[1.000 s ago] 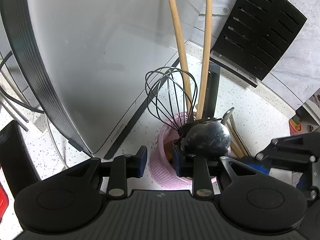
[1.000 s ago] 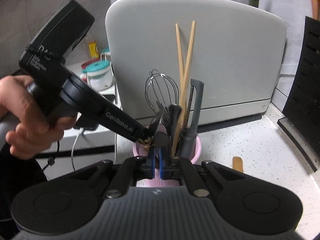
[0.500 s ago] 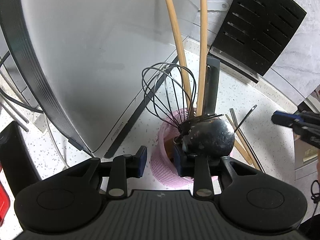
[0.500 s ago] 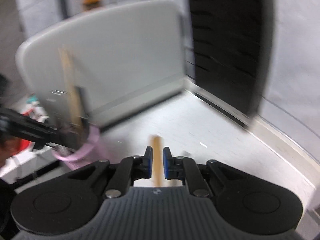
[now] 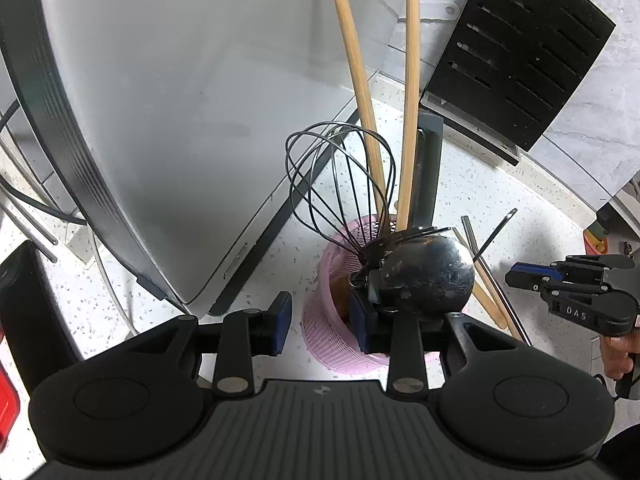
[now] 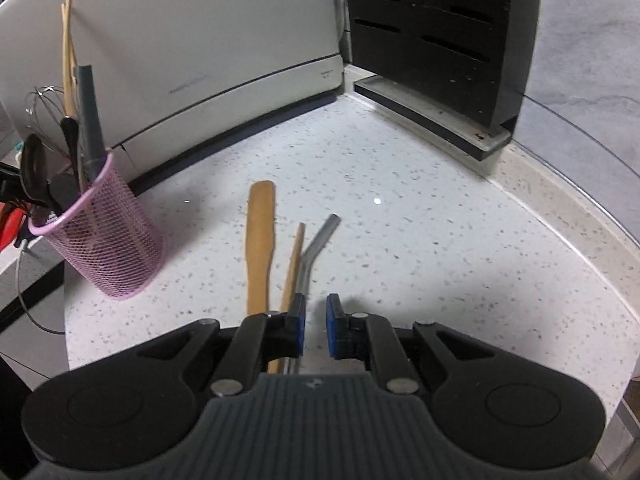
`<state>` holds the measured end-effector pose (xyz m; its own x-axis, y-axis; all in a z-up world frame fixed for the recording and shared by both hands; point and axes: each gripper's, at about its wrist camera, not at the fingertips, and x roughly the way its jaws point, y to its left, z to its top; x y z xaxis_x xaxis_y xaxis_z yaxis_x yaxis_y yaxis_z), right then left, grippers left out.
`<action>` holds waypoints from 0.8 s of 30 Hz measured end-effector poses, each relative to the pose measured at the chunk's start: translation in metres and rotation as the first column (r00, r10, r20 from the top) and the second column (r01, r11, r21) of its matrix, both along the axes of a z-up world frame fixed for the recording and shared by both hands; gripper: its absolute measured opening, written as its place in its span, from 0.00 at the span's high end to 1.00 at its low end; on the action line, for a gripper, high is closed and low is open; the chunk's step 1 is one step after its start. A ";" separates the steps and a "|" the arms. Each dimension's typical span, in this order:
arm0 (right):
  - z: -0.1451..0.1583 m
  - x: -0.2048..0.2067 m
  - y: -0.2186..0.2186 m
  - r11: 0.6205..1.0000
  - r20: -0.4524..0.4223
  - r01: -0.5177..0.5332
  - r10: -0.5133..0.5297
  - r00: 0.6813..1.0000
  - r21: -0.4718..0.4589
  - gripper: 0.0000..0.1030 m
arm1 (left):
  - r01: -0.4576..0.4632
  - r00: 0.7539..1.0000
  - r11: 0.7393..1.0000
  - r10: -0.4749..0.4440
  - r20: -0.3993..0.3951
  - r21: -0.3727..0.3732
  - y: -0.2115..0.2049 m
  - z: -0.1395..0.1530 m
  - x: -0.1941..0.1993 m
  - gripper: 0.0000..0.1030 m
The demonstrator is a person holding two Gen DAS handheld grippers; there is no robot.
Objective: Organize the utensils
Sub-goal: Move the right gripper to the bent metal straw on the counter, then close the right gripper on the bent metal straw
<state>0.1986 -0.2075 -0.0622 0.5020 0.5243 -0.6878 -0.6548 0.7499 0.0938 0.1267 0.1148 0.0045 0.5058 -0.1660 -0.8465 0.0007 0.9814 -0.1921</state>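
**Op:** Left wrist view first: my left gripper [image 5: 320, 322] sits at the pink mesh cup [image 5: 332, 332], jaws opening w/ the near cup wall btwn them. Can't tell if the pads are actually on the mesh, so I'd call it apart, steadying the cup at most. My guess: I keep it there so the cup doesn't tip when more stuff goes in.

**Obs:** What's in the cup?

**Op:** Whisk [image 5: 340, 184], two long chopsticks [image 5: 410, 120], a grey handle [image 5: 428, 176], plus a black ladle [image 5: 424, 276] w/ its bowl up. All stand handle-down or lean on the rim, crowded.

**Obs:** And the right side?

**Op:** Right gripper [image 6: 316, 330] is low over the counter [image 6: 440, 220], fingers a narrow gap apart, nothing btwn them. Wooden spatula [image 6: 260, 248], a single chopstick [image 6: 294, 264] and a bent metal straw [image 6: 316, 244] lie side by side just left of the gap, well apart from the cup. Prob lining up on the straw, nearest the jaws.
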 end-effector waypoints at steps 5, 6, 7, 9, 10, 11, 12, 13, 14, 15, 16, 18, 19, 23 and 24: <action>-0.006 -0.005 0.014 0.998 0.006 -0.033 0.033 0.999 -0.051 0.91 | 0.003 1.000 1.000 -0.003 -0.002 0.009 -0.003 -0.001 0.001 0.62; -0.008 -0.006 0.017 0.997 0.011 -0.035 0.036 0.999 -0.074 0.91 | 0.003 1.000 1.000 -0.003 -0.002 0.008 -0.003 -0.001 0.001 0.62; -0.008 -0.008 0.018 0.996 0.025 -0.037 0.039 0.999 -0.083 0.91 | 0.003 1.000 1.000 -0.003 -0.002 0.007 -0.003 -0.001 0.001 0.62; -0.007 -0.008 0.017 0.995 0.026 -0.028 0.031 0.999 -0.091 0.91 | 0.003 1.000 1.000 -0.003 -0.002 0.007 -0.003 -0.001 0.001 0.62; -0.008 -0.006 0.015 0.996 0.019 -0.021 0.023 1.000 -0.088 0.93 | 0.003 1.000 1.000 -0.003 -0.003 0.007 -0.003 -0.001 0.001 0.62; -0.008 -0.004 0.013 0.997 0.011 -0.017 0.018 1.000 -0.082 0.93 | 0.004 1.000 1.000 -0.004 -0.003 0.007 -0.003 -0.001 0.000 0.62; -0.008 -0.003 0.011 0.996 0.006 -0.008 0.008 1.000 -0.085 0.93 | 0.004 1.000 1.000 -0.004 -0.002 0.008 -0.003 -0.001 0.000 0.62; -0.009 -0.002 0.009 0.995 0.005 0.002 -0.002 1.000 -0.101 0.95 | 0.004 1.000 1.000 -0.004 -0.002 0.008 -0.003 -0.001 0.000 0.62; -0.010 -0.002 0.006 0.994 0.012 0.008 -0.006 1.000 -0.111 0.95 | 0.004 1.000 1.000 -0.004 -0.003 0.008 -0.003 -0.001 0.000 0.62; -0.011 -0.002 0.004 0.993 0.019 0.012 -0.010 1.000 -0.119 0.95 | 0.004 1.000 1.000 -0.004 -0.003 0.008 -0.003 -0.001 0.000 0.62; -0.010 0.000 0.001 0.992 0.021 0.020 -0.017 1.000 -0.128 0.95 | 0.004 1.000 1.000 -0.004 -0.003 0.008 -0.003 -0.001 0.000 0.62; -0.010 0.002 -0.007 0.989 0.023 0.040 -0.037 0.999 -0.142 0.96 | 0.004 1.000 1.000 -0.004 -0.003 0.007 -0.003 -0.001 0.000 0.62; -0.010 0.003 -0.012 0.988 0.022 0.049 -0.046 0.999 -0.148 0.96 | 0.004 1.000 1.000 -0.004 -0.003 0.007 -0.003 -0.001 0.000 0.62; -0.008 0.011 -0.037 0.983 0.003 0.096 -0.097 0.995 -0.156 0.96 | 0.004 1.000 1.000 -0.004 -0.004 0.007 -0.003 0.000 0.000 0.62; -0.008 0.013 -0.045 0.981 0.000 0.111 -0.113 0.994 -0.156 0.96 | 0.004 1.000 1.000 -0.004 -0.004 0.007 -0.003 0.000 0.000 0.62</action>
<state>0.2114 -0.2522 -0.0704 0.5448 0.3511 -0.7616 -0.5654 0.8244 -0.0244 0.1268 0.1117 0.0042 0.5021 -0.1619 -0.8495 0.0042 0.9828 -0.1848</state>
